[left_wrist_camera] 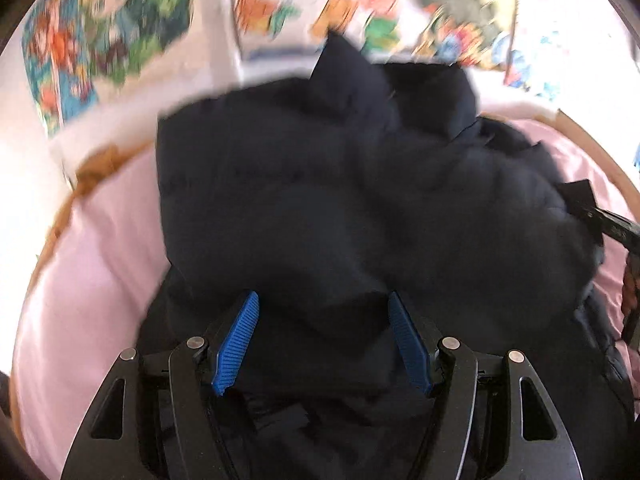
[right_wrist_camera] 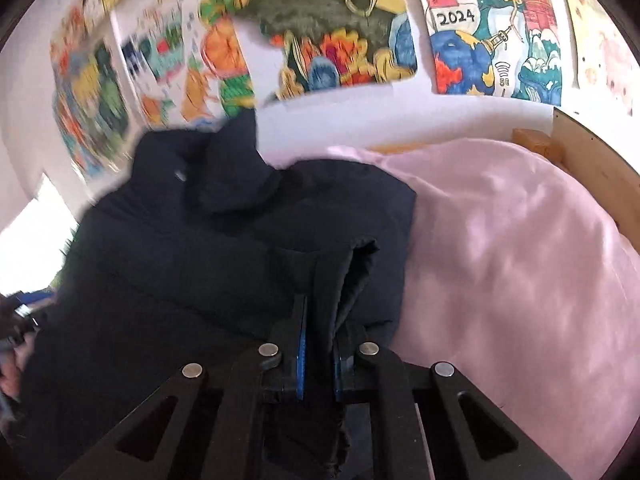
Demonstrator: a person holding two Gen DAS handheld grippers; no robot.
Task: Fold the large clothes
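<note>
Your right gripper is pinched tight on a fold of the navy puffer jacket, while your left gripper has its blue pads spread around a thick bunch of the same jacket. That jacket's heaped on the pink bedsheet, wooden bed frame behind, colourful drawings on the wall.

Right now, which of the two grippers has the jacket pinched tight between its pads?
The right gripper: its blue pads are nearly together on a thin fold of the dark jacket. The left gripper stands wide around a bulky fold.
</note>
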